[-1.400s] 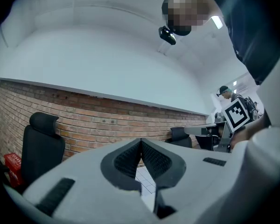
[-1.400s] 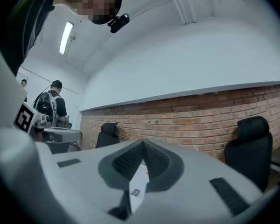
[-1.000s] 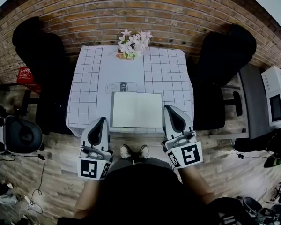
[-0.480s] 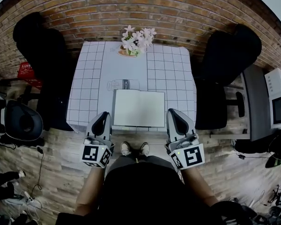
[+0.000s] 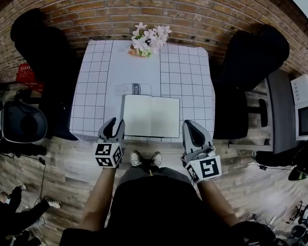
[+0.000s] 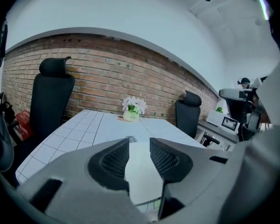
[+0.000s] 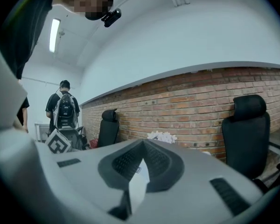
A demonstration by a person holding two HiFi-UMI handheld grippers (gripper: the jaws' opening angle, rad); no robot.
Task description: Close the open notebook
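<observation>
White flowers point(image 5: 151, 36) are held in a small pot point(image 5: 138, 55) at the far edge of the gridded table point(image 5: 92, 106). A bottle point(image 5: 132, 89) is laid on its side just behind the open notebook point(image 5: 151, 116), and its label can sort of be read as "milk". The left gripper point(image 5: 116, 123) is set at the notebook's near left corner, its jaws just opened partway with nothing pinched, while the right gripper point(image 5: 189, 125) is clenched and empty by the near right corner.
</observation>
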